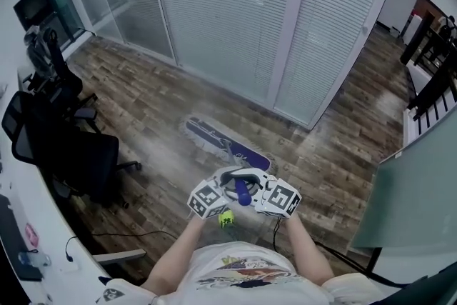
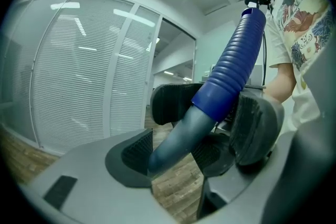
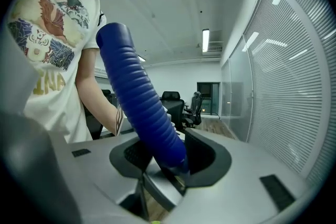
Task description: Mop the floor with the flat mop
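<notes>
Wood floor (image 1: 157, 103) bears the flat mop head (image 1: 225, 143); left gripper (image 2: 170, 157) and right gripper (image 3: 157, 157) clamp the handle (image 2: 231, 60), presumably for two-point steering.

Head view looks steeply down; 2 close gripper views face inward, sharing the mop handle (image 2: 231, 71).

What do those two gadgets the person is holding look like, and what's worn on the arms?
The left gripper and the right gripper are alike: pale grey plastic bodies with two jaws lined with black ribbed pads. Each carries a white marker cube printed with black squares. The person wears a white short-sleeved T-shirt with a colourful print.
</notes>
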Demonstrator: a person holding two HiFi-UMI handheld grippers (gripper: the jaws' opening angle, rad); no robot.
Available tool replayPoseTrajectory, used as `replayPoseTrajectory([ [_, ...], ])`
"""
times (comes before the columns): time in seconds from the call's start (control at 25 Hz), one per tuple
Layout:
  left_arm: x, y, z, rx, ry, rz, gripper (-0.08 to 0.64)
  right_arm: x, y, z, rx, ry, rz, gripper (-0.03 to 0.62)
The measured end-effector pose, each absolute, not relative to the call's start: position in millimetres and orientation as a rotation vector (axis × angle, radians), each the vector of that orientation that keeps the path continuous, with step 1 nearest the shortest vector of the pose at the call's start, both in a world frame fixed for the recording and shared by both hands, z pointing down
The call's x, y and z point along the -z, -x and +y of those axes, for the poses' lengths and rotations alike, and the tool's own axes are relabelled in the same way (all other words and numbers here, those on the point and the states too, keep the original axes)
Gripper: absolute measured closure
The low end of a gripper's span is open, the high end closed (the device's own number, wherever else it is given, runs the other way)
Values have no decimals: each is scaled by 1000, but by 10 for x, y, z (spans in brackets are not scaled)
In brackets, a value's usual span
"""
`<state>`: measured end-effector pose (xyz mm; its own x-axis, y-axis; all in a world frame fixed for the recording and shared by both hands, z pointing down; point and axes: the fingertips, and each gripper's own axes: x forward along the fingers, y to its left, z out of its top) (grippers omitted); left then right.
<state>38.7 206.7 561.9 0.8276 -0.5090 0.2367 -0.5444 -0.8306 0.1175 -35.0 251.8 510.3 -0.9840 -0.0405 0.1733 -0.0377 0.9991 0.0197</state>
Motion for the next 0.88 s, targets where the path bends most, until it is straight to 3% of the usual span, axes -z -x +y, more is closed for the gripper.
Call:
replayPoseTrajectory([
  [0.48, -5717, -1050, 3586, -309, -2827, -851, 362, -5174, -317, 4066, 6, -5, -2979, 423],
  [0.88, -5831, -1174, 3964, -304, -2839, -862, 360, -5305, -445, 4453, 15, 1, -2968, 420],
])
